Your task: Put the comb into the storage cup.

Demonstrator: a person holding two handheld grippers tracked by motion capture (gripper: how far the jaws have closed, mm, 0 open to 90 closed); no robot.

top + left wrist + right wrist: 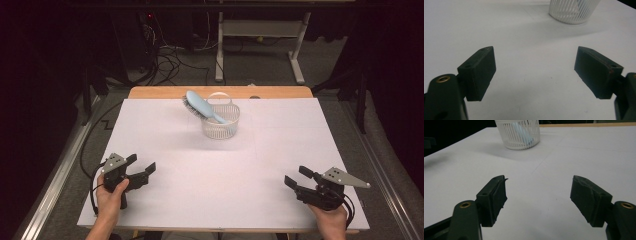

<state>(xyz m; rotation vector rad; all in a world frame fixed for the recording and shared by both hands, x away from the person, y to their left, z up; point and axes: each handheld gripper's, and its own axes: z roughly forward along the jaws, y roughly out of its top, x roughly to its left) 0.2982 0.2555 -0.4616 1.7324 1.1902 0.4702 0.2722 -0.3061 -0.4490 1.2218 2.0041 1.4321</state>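
Two black handheld grippers: left gripper [143, 167], right gripper [298, 177]. Each topped by a grey three-cornered plate with small dark holes, each trailing a black cable. Thick, blocky matte black rubber pads [480, 72] on the jaws, edges slightly frayed. Brass-ringed screw holes at the jaw bases. Bare hands, no sleeves visible.

A hairbrush [202, 107] leans in the basket [220, 128] at the table's [210, 185] far middle.
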